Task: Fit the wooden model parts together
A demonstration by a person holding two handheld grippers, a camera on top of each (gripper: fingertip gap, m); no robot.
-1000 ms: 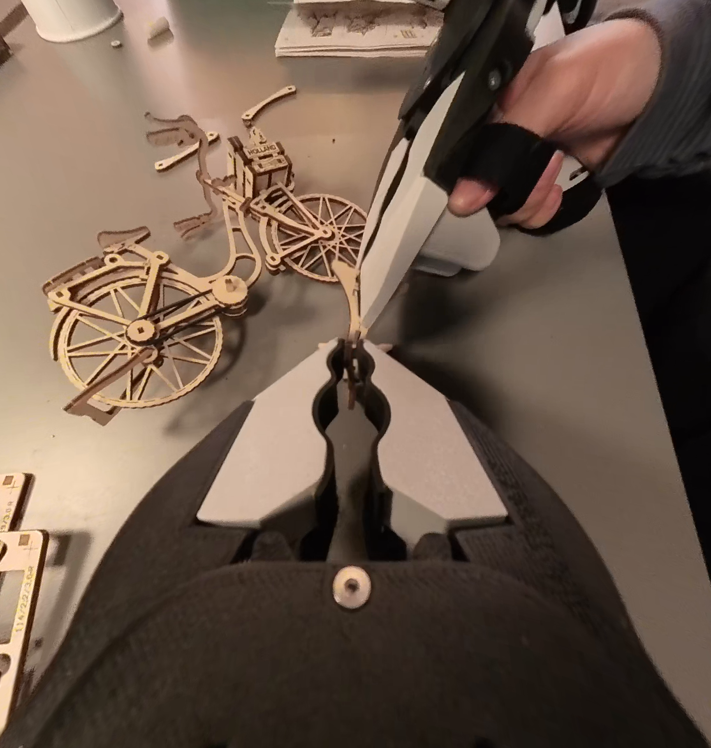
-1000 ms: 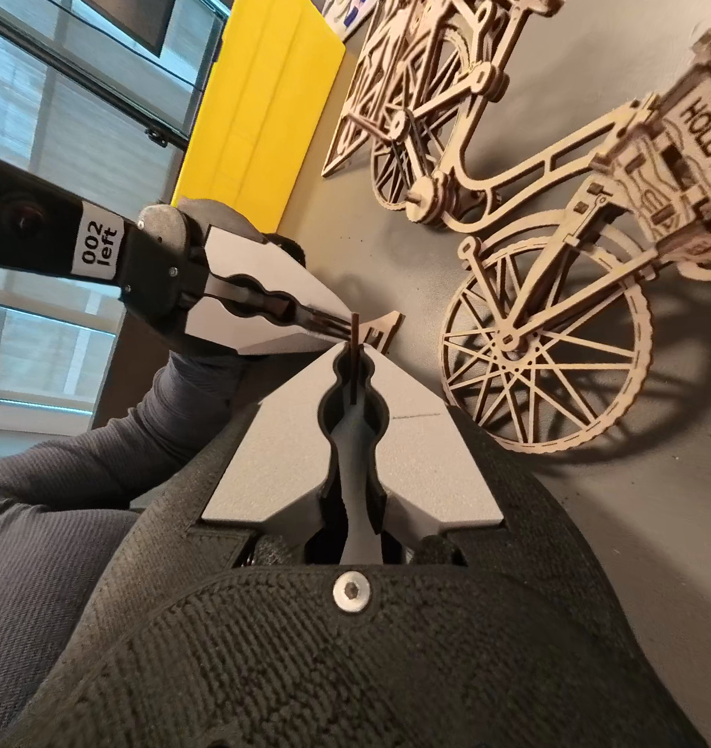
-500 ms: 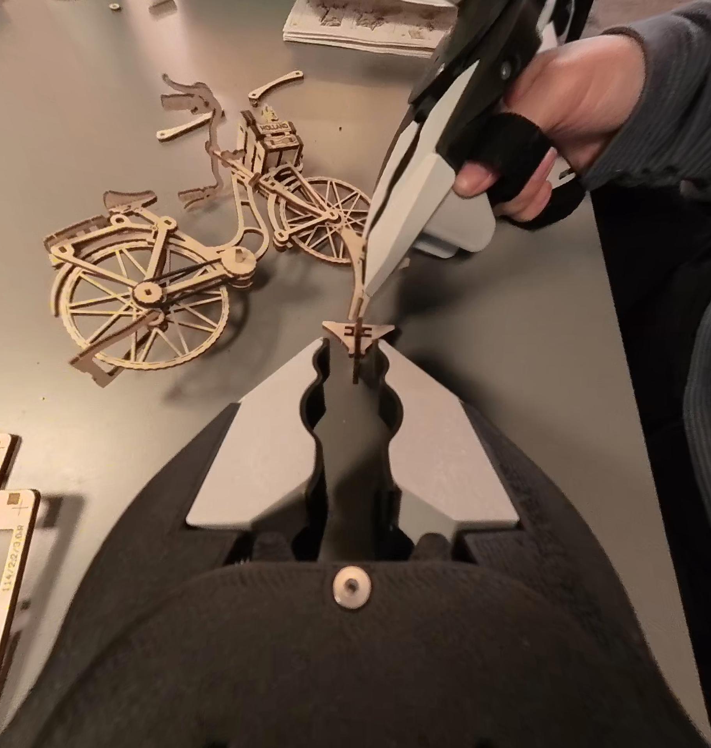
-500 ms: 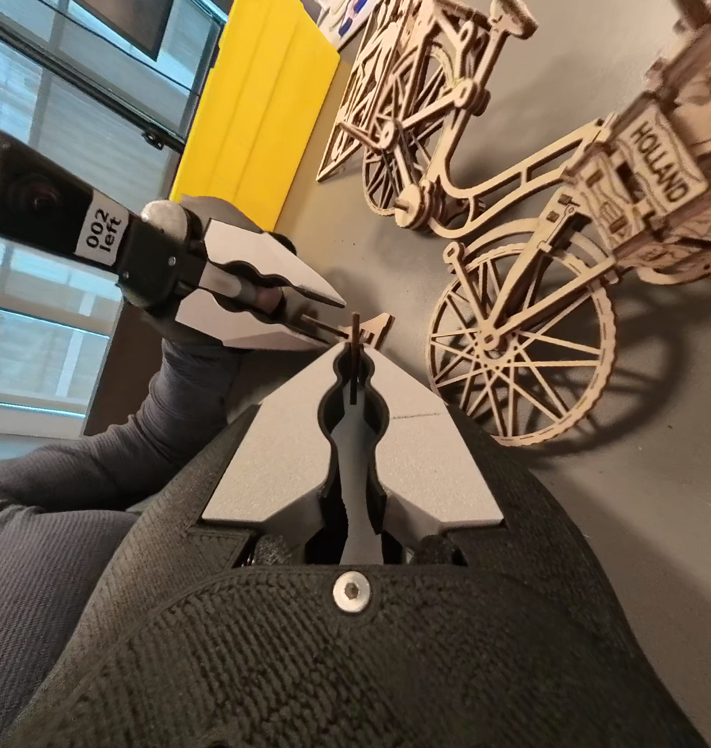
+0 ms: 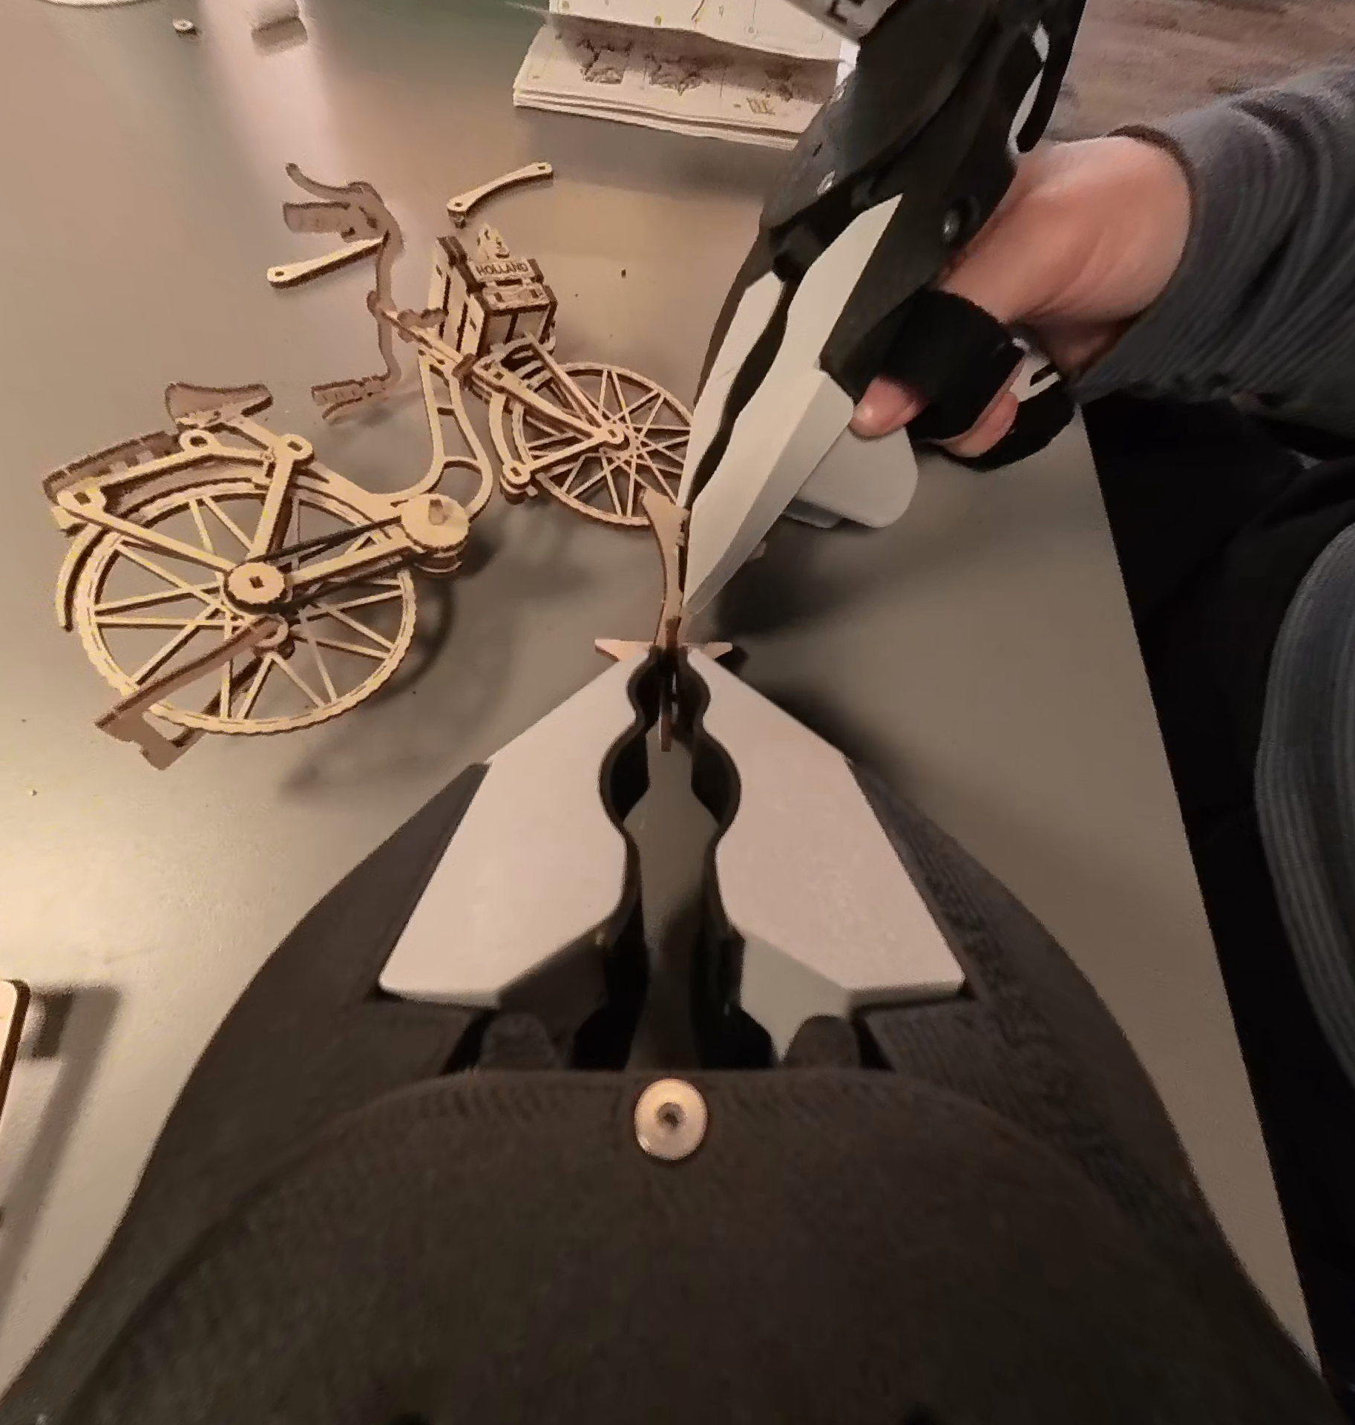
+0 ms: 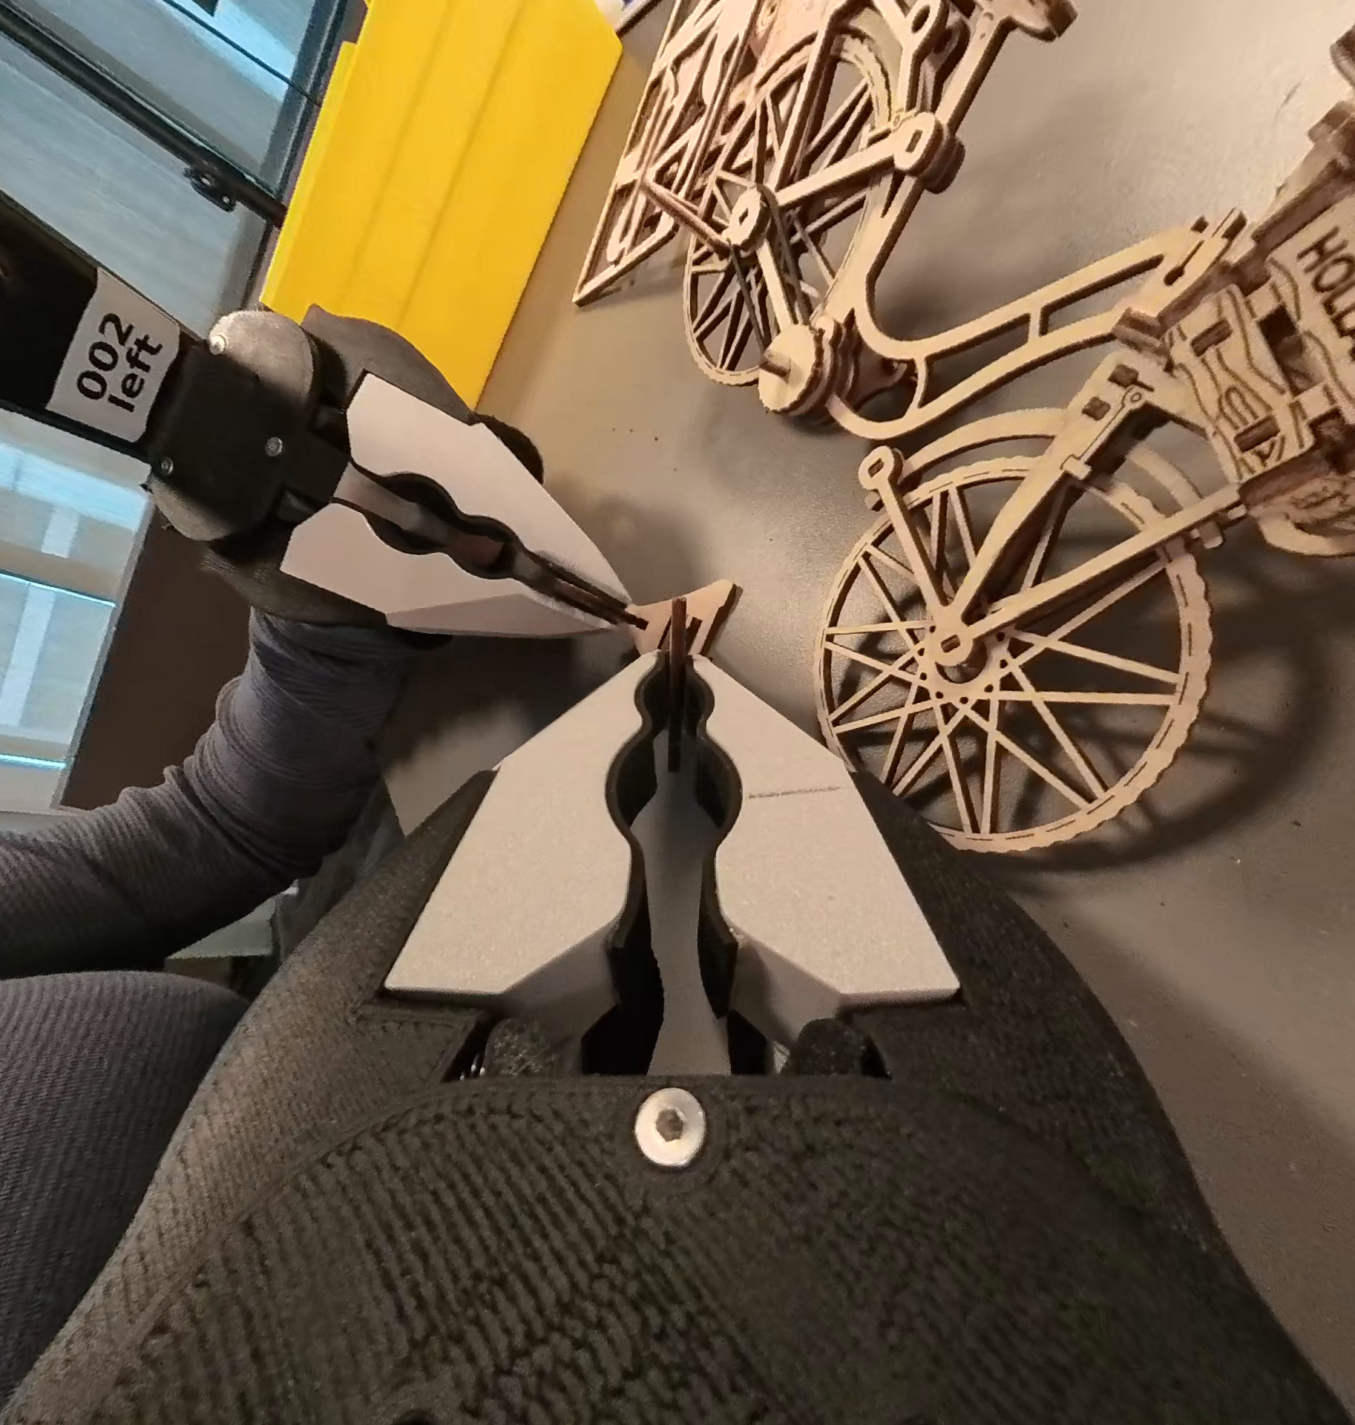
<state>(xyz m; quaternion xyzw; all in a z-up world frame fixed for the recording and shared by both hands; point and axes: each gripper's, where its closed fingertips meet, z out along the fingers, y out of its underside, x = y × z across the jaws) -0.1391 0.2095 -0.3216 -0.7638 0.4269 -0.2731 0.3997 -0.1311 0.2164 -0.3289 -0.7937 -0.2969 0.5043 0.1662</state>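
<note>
The left gripper [image 5: 665,678] is pressed together on a thin flat wooden piece [image 5: 665,709], held on its edge between the tips. Just past those tips sits a small wing-shaped wooden part [image 5: 663,646], lying crosswise. From above and to the right, the right gripper [image 5: 686,597] comes down at a slant. It pinches a thin curved wooden strip [image 5: 668,567] that points down into the wing-shaped part.

In the right wrist view, the right gripper [image 6: 674,655] is also squeezed shut on its dark thin strip [image 6: 674,694]. The wing-shaped part [image 6: 690,617] sits right at its tips, and the left gripper [image 6: 620,613] reaches in from the left to touch the same part. So both grippers meet at one small joint. The strip's long side runs straight toward the slot, and I think the next move is a gentle push along that line.

Farther off, the wooden bicycle [image 5: 273,540] lies flat on the grey worktop [image 5: 929,732], with loose small pieces [image 5: 497,189] and a paper booklet [image 5: 674,85] beyond it.

Half a second ago the left gripper was spread open near the part. Now it has closed on it.
</note>
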